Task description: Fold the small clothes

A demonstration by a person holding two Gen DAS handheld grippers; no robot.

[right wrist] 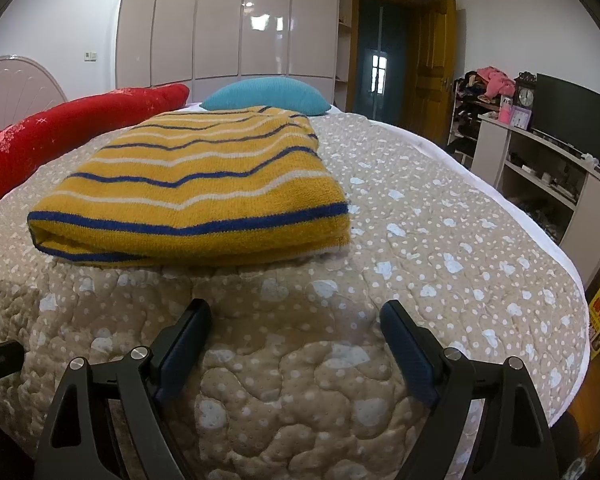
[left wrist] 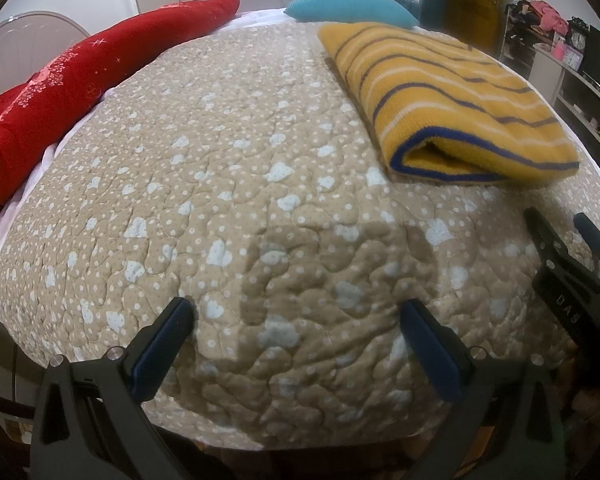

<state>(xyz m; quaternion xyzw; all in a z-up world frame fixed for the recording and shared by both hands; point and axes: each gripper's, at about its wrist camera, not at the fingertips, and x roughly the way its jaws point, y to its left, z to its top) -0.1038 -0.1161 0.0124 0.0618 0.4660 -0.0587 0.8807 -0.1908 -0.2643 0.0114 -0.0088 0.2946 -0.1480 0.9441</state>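
Observation:
A yellow knit garment with blue and white stripes (left wrist: 452, 104) lies folded flat on the beige dotted quilt (left wrist: 228, 184). In the right wrist view the garment (right wrist: 196, 188) lies straight ahead, its folded edge facing me. My left gripper (left wrist: 296, 312) is open and empty, low over the quilt to the garment's left and nearer than it. My right gripper (right wrist: 296, 312) is open and empty, just short of the garment's near edge. The right gripper also shows at the right edge of the left wrist view (left wrist: 560, 224).
A red bolster (left wrist: 80, 80) lies along the bed's left side and a teal pillow (left wrist: 348, 4) at its far end. A shelf unit with a TV and clock (right wrist: 548, 148) stands to the right of the bed. Wardrobes (right wrist: 228, 20) line the back wall.

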